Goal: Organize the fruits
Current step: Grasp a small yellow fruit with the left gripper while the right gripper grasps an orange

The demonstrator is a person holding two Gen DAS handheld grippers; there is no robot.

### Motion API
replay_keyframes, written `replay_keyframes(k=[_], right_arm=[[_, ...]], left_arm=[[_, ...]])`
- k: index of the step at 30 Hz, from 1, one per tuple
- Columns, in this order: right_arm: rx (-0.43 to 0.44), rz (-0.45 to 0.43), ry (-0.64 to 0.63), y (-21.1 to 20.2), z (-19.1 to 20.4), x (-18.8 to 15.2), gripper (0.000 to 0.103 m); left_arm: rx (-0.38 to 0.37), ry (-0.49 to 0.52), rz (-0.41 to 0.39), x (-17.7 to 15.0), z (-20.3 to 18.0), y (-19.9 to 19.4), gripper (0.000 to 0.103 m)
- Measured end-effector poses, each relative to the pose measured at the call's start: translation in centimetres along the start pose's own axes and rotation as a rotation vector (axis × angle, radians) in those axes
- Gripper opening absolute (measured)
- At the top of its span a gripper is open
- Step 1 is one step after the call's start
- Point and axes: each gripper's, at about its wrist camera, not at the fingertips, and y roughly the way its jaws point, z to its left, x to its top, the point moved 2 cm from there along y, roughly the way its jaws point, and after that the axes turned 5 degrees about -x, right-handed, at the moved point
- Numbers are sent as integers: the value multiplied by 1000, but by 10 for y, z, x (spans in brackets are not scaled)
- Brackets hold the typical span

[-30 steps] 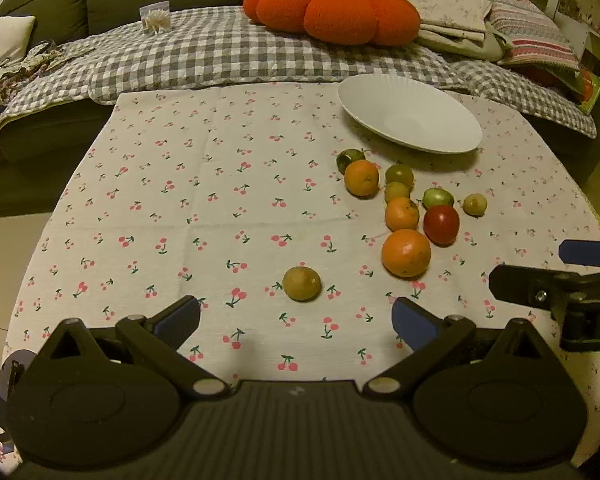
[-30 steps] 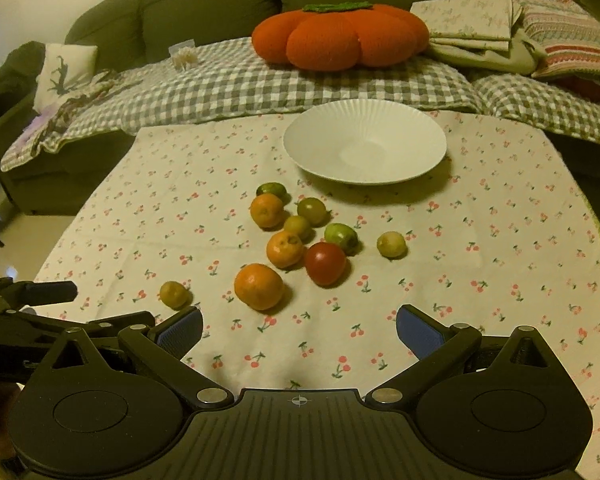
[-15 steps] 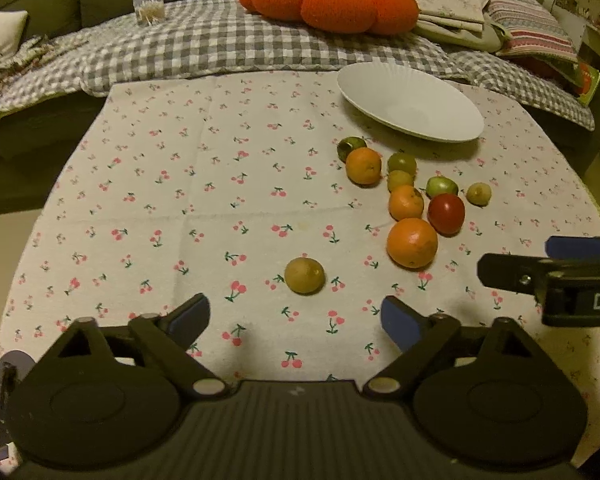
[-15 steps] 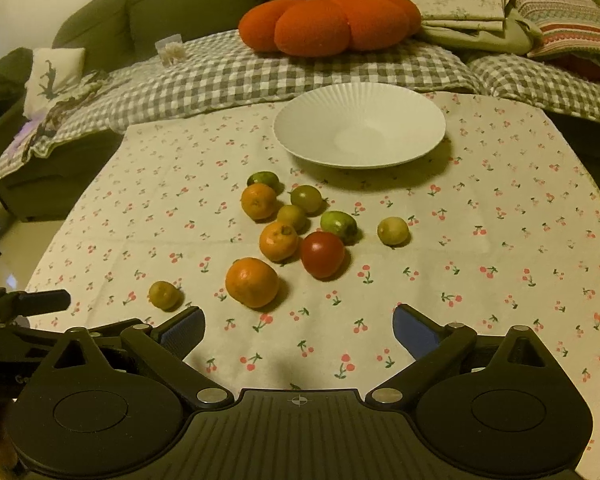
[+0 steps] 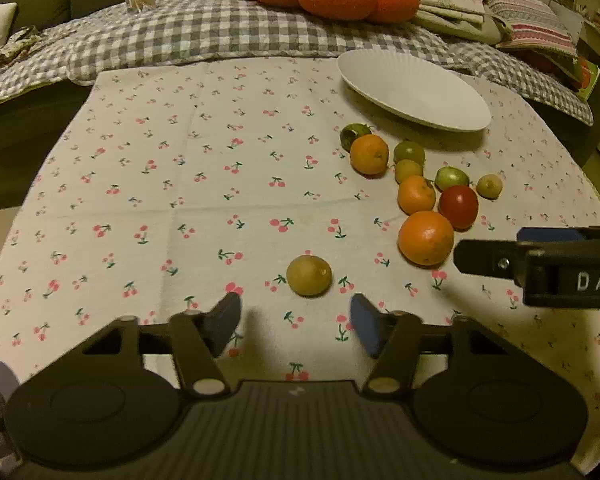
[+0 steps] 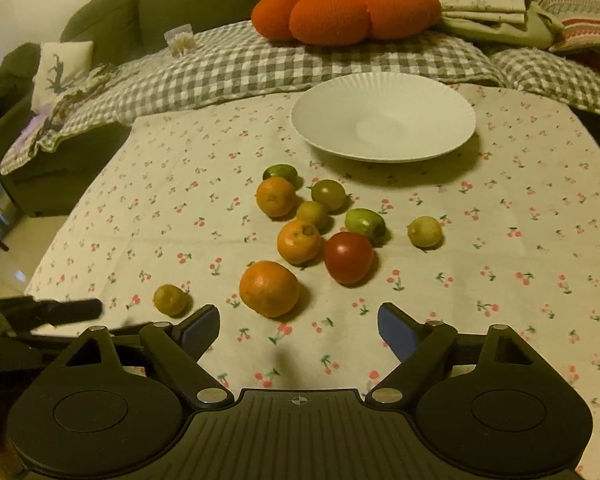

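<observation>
Both grippers were spread wide with nothing in them. The left gripper [image 5: 294,322] sat low over the cherry-print tablecloth [image 5: 180,200], right in front of a lone yellowish-green fruit [image 5: 309,275] lying just beyond its fingertips. The right gripper [image 6: 299,330] faced the biggest orange [image 6: 269,288], with the red tomato [image 6: 348,257] and the other small fruits clustered behind it. The white plate [image 6: 384,92] sat bare past the pile, near the sofa.
</observation>
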Motion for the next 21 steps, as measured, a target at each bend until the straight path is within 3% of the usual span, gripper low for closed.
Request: replay_keyframes(k=[14,15,20,21], right_arm=[[11,24,41,34,7,11,73],[13,27,40,36,8,11,69],[44,45,44,44,9,9,52],[57,44,46,43,10,9,44]], left_arm=[[-46,-28,-10,5,3,24,28],[-54,-24,-14,5,3,25,24],[-61,-10,-34,5,2,25,24],[-64,-10,-37,5,2,25,23]])
